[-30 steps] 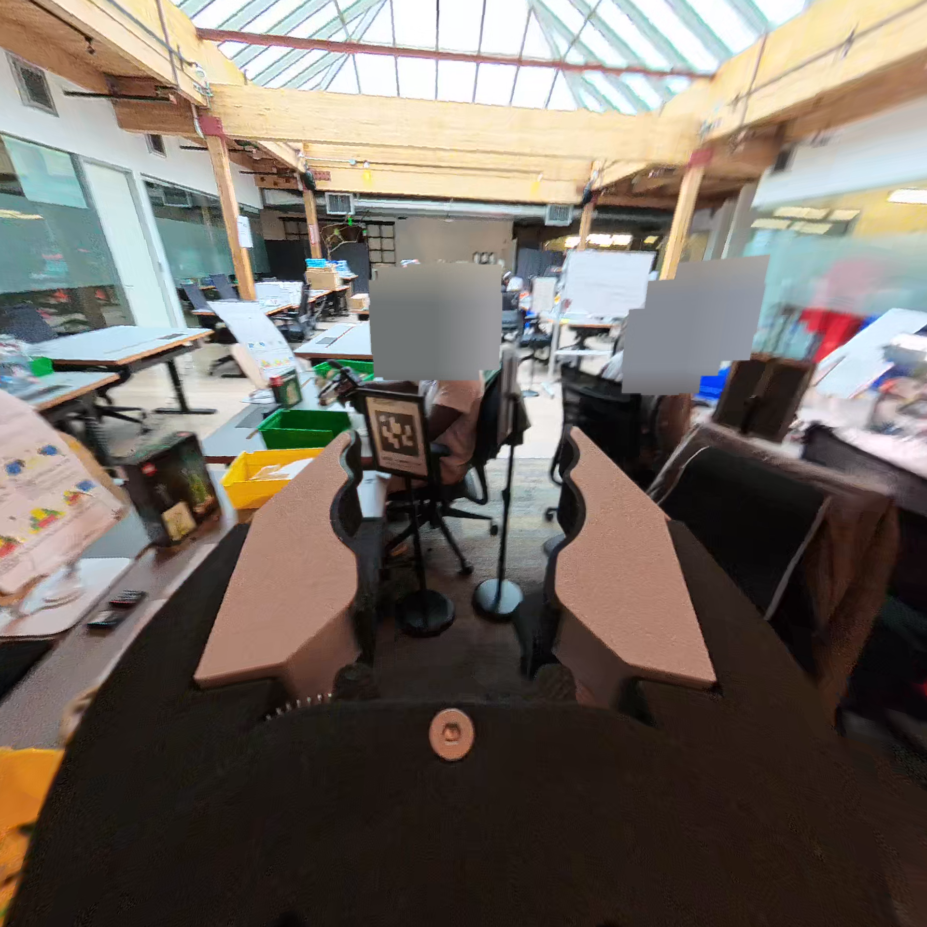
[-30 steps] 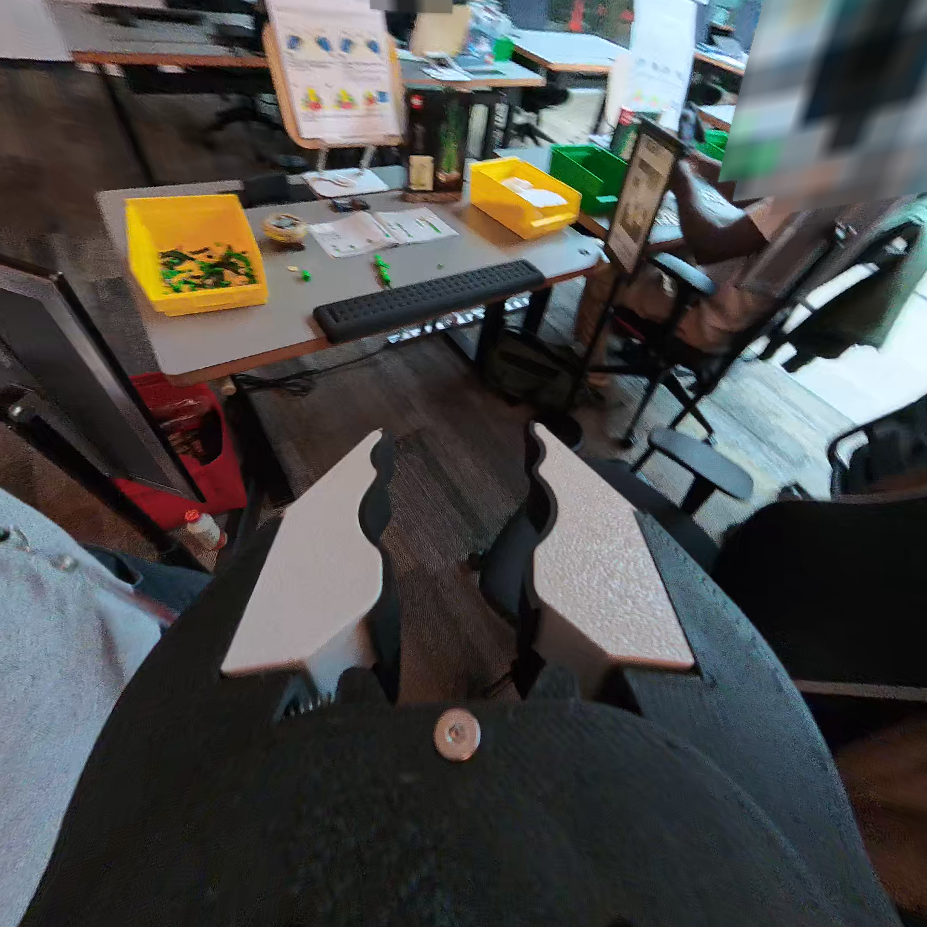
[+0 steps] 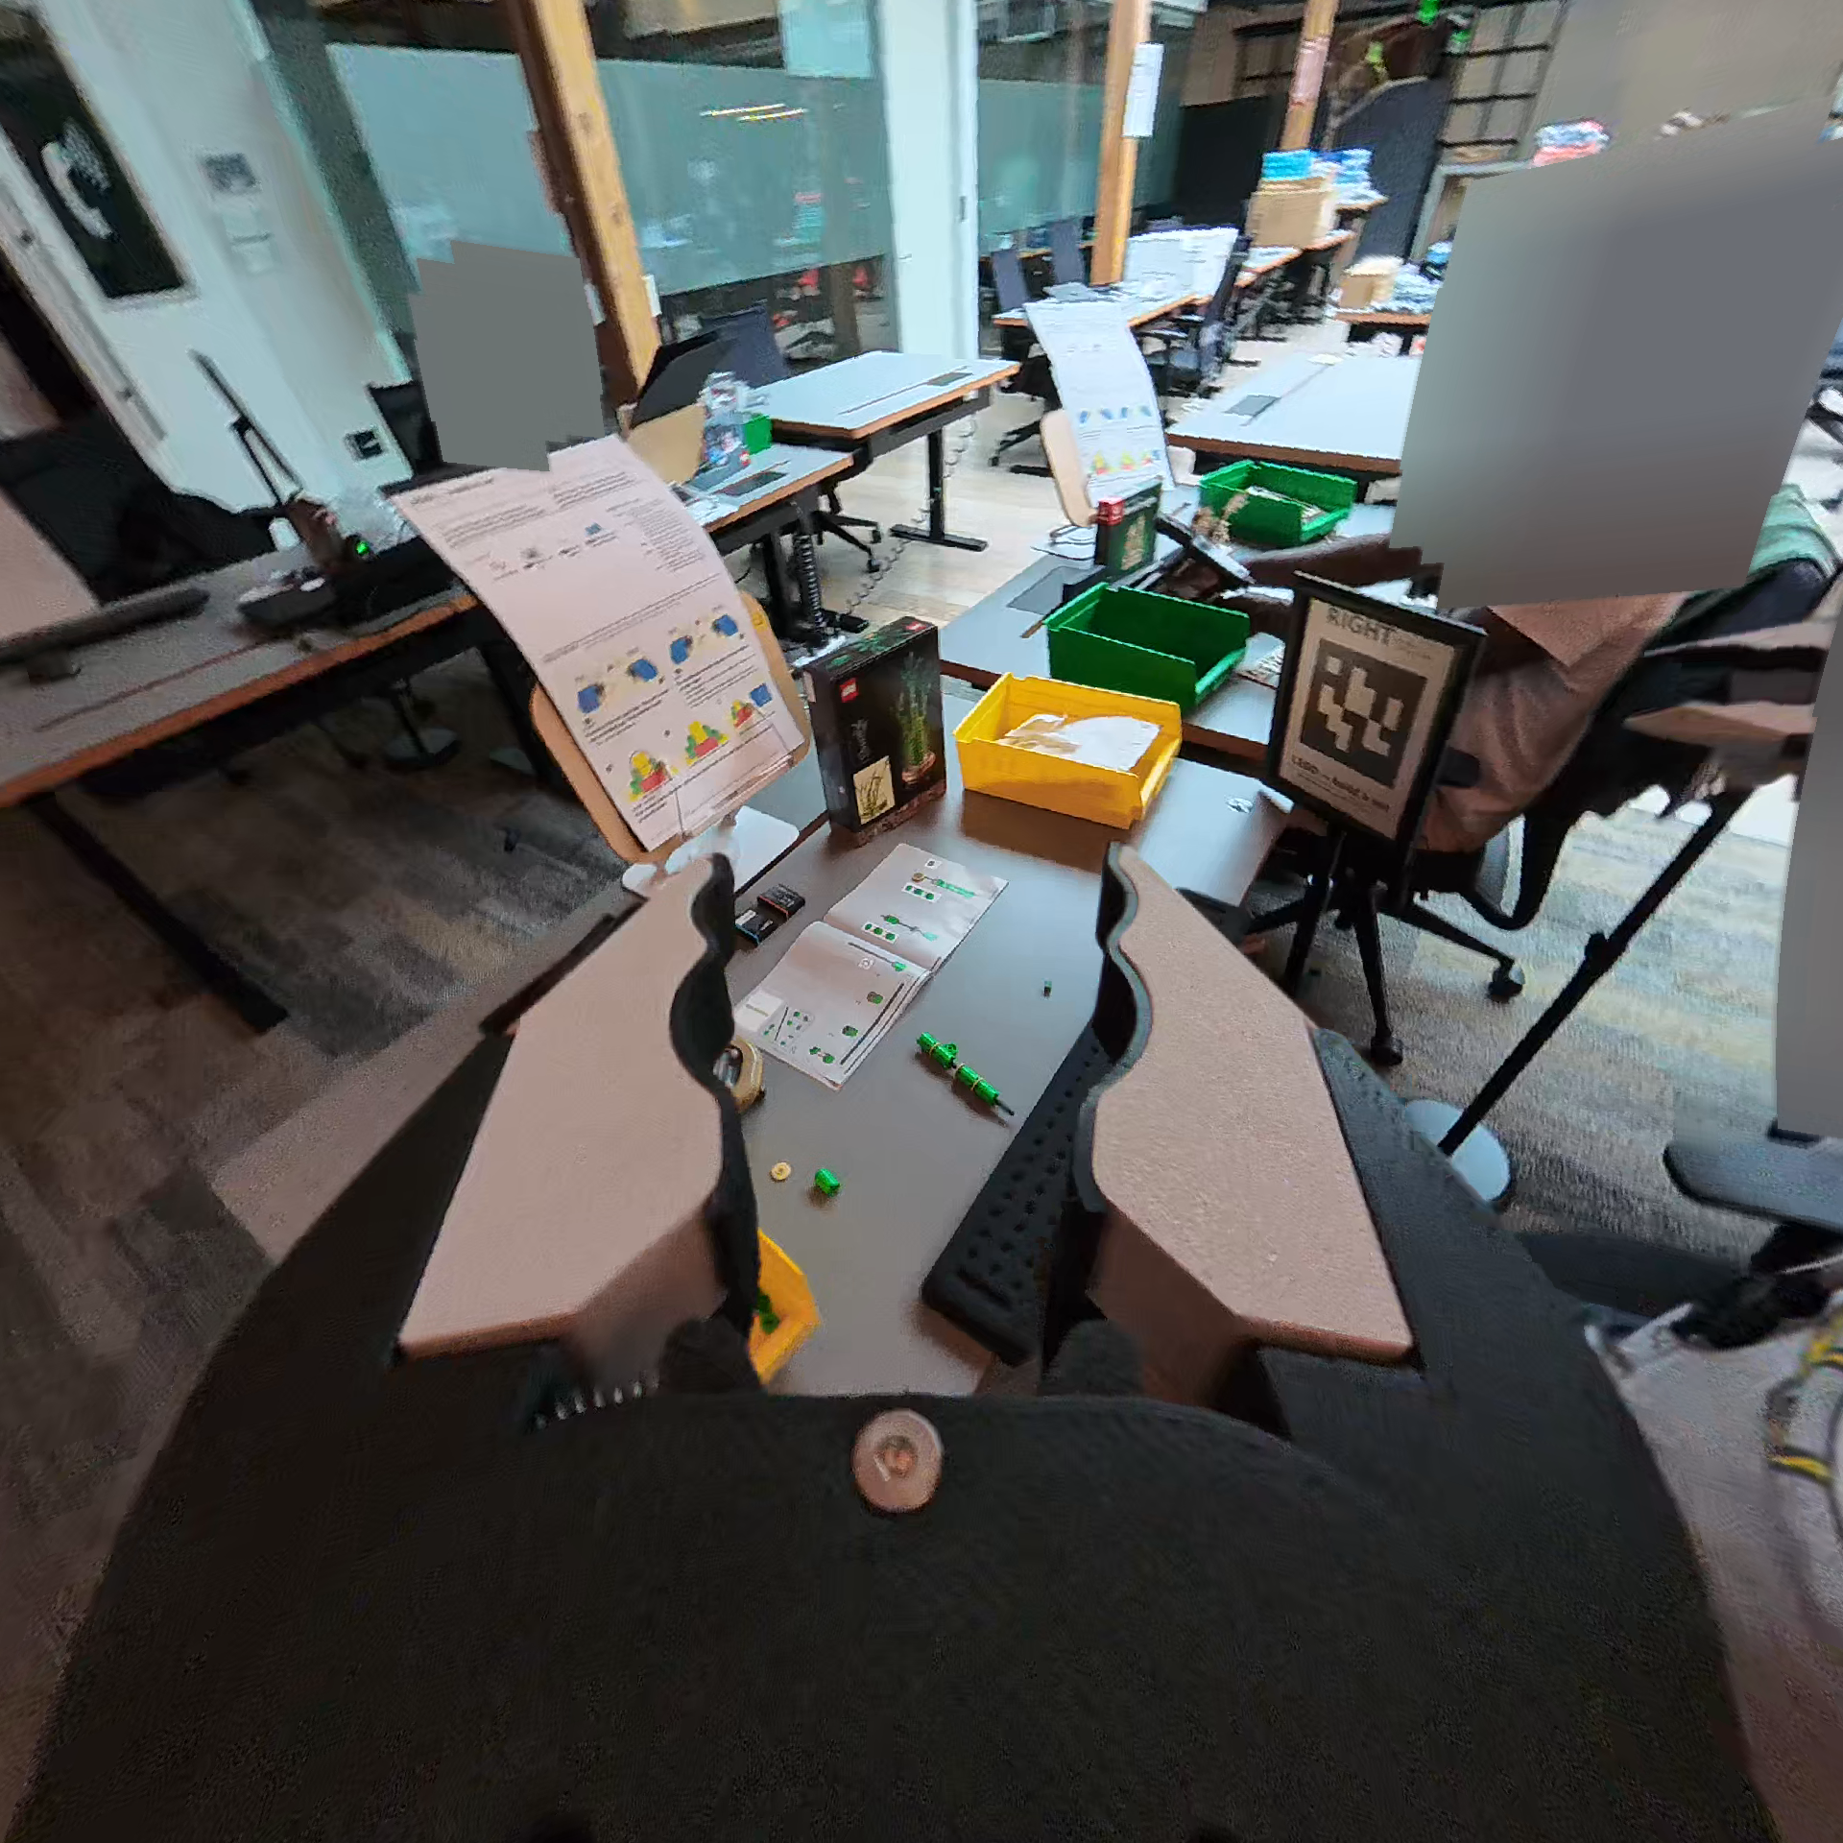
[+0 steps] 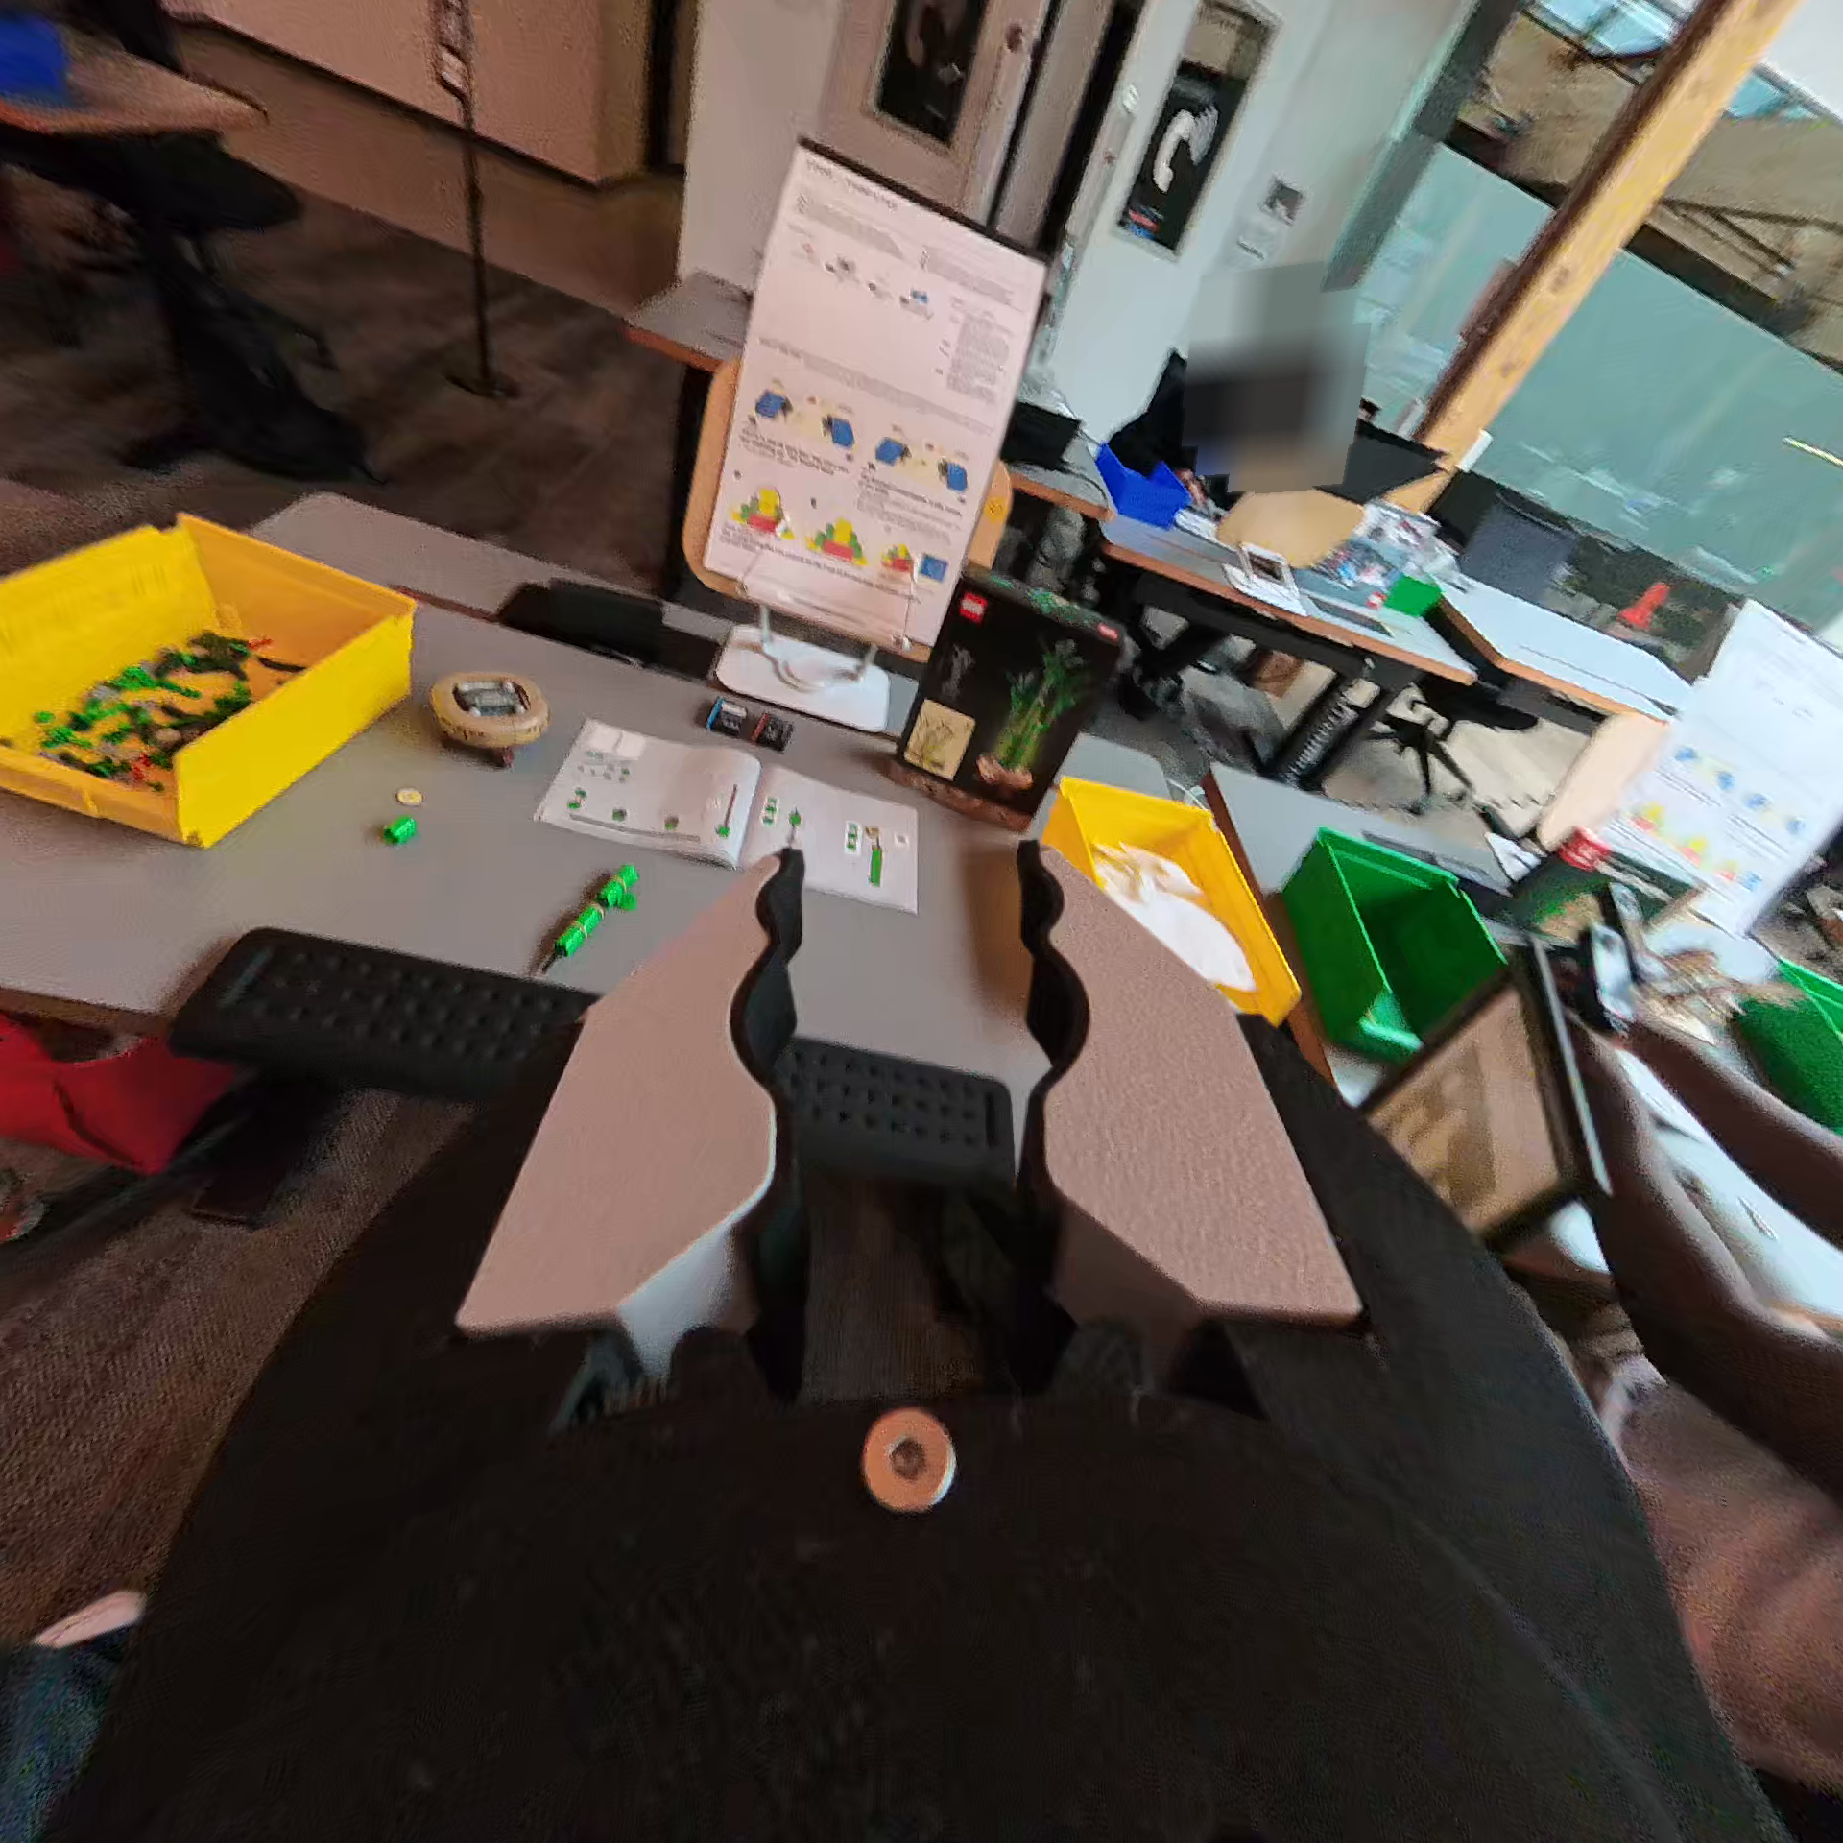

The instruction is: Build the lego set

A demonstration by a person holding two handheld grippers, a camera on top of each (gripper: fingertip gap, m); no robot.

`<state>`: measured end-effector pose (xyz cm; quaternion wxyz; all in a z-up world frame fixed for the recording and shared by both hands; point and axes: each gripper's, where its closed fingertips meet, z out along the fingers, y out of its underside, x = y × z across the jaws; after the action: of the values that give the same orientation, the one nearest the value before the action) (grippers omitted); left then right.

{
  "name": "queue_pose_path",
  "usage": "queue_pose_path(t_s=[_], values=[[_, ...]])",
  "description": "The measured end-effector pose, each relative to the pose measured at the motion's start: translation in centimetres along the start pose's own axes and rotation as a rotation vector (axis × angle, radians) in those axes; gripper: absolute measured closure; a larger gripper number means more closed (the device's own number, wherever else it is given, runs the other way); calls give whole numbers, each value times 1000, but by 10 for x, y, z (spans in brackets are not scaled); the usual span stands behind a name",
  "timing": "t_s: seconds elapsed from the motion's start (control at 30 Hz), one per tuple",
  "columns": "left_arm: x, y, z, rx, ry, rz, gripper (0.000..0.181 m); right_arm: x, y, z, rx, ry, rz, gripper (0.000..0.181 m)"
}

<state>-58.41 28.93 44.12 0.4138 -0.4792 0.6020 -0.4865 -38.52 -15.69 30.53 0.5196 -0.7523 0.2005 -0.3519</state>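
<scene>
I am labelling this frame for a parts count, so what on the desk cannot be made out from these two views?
- Yellow plastic bin of green pieces: right wrist view, blur merges the pieces; left wrist view, mostly hidden behind the left tongs.
- Open white instruction booklet: steps too small; its near edge sits behind the right tongs.
- Round tan base: left wrist view, half covered by a finger.
- Tiny dark-green piece: too small to identify.

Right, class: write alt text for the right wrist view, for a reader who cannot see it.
An open two-finger gripper hovers at the near edge of a grey table holding an open instruction booklet, a short green rod assembly and a yellow bin of green pieces. A black wrist rest lies along the near edge; the set's box stands behind.
</scene>
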Motion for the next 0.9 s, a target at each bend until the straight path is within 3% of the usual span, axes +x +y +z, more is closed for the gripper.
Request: queue_pose_path(t_s=[0.13, 0.23, 0.37, 0.53, 0.63, 0.73, 0.9], values=[[20, -2, 18, 55, -182, -106, 113, 50, 14, 90, 71, -157, -62, 141], [35, 0, 39, 102, -376, -151, 114, 88, 43, 151, 24, -290, -123, 141], [67, 1, 84, 222, -430, -296, 117, 137, 57, 198, 17, -417, -122, 142], [103, 34, 118, 122, -459, -233, 115, 156, 65, 245, 128, -491, -37, 143], [130, 70, 124, 113, -461, -175, 122, 143, 76, 260, 246, -481, -27, 144], [168, 128, 142, 183, -380, -225, 120, 126, 100, 265, 374, -413, -45, 146], [231, 244, 182, 249, -251, -166, 117, 92, 144, 233, 573, -361, -8, 152]])
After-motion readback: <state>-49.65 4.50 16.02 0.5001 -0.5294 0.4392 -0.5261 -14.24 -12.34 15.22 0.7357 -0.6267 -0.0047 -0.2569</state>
